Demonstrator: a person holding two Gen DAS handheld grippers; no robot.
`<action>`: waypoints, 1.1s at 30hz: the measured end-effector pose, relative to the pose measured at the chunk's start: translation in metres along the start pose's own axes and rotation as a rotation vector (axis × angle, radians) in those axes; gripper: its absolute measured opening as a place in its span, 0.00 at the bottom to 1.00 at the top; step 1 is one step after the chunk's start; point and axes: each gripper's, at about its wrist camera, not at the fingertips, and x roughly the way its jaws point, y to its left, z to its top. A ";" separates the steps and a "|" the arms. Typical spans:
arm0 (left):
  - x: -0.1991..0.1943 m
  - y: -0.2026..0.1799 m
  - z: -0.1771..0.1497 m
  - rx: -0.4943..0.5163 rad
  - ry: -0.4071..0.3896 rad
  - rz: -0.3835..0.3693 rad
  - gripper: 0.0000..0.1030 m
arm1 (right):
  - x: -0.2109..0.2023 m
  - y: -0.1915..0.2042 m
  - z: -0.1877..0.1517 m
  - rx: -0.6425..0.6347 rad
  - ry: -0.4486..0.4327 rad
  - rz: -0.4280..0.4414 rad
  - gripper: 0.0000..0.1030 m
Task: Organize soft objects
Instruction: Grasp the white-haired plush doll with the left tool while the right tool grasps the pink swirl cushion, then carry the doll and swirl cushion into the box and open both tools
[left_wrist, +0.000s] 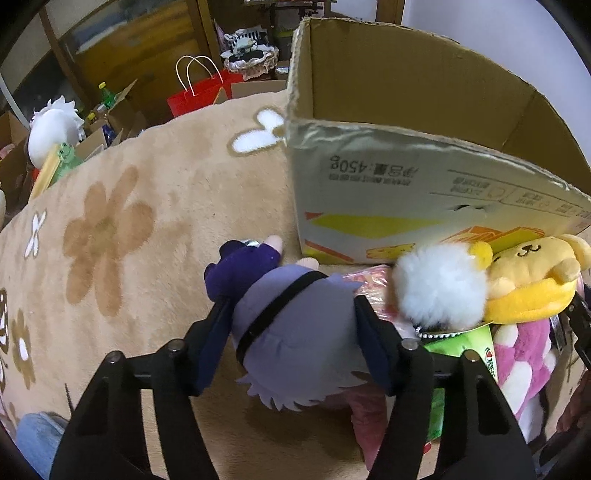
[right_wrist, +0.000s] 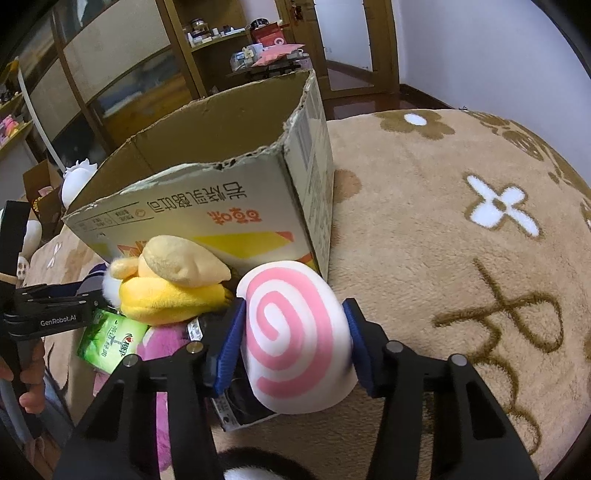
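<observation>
Nearest us in the left wrist view, the left gripper (left_wrist: 293, 314) is clamped on a lavender-haired plush doll in a dark purple outfit (left_wrist: 291, 332), its blue pads pressed into both sides of the doll's head. The doll sits just in front of the open cardboard box (left_wrist: 388, 199), its pink hands almost at the box's near wall.

In the right wrist view, the right gripper (right_wrist: 293, 332) is clenched on a white plush roll with a pink spiral (right_wrist: 295, 336), squeezed between its blue pads, close to the box's near corner (right_wrist: 295, 206).

Between the two toys we see a small pile: a yellow plush bear-like toy (left_wrist: 532, 280), a white fluffy pompom (left_wrist: 439, 286) touching it, a pink and white plush (left_wrist: 521, 354) beneath, and a green printed packet (right_wrist: 110, 341). Only the right wrist view shows the left gripper's black body (right_wrist: 51, 314) lettered "GenRobot.AI", with the person's fingers (right_wrist: 33, 365) around its handle. Only the left wrist view shows a red paper bag with white handles (left_wrist: 201, 92) and a white-haired plush figure (left_wrist: 55, 129) beyond the blanket.

On the box we read "450g" in the left wrist view; the other printing is Chinese, upside down. Everything rests on a tan fleece blanket with brown and white flowers (right_wrist: 461, 240).
</observation>
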 end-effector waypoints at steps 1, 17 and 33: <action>-0.001 -0.002 0.000 0.014 -0.002 0.004 0.60 | 0.000 0.000 0.000 0.001 -0.001 0.000 0.52; -0.054 -0.005 -0.017 -0.002 -0.183 0.015 0.59 | -0.044 -0.001 -0.004 0.024 -0.097 -0.024 0.50; -0.175 -0.012 -0.011 0.065 -0.586 -0.002 0.59 | -0.136 0.026 0.027 -0.042 -0.358 -0.014 0.50</action>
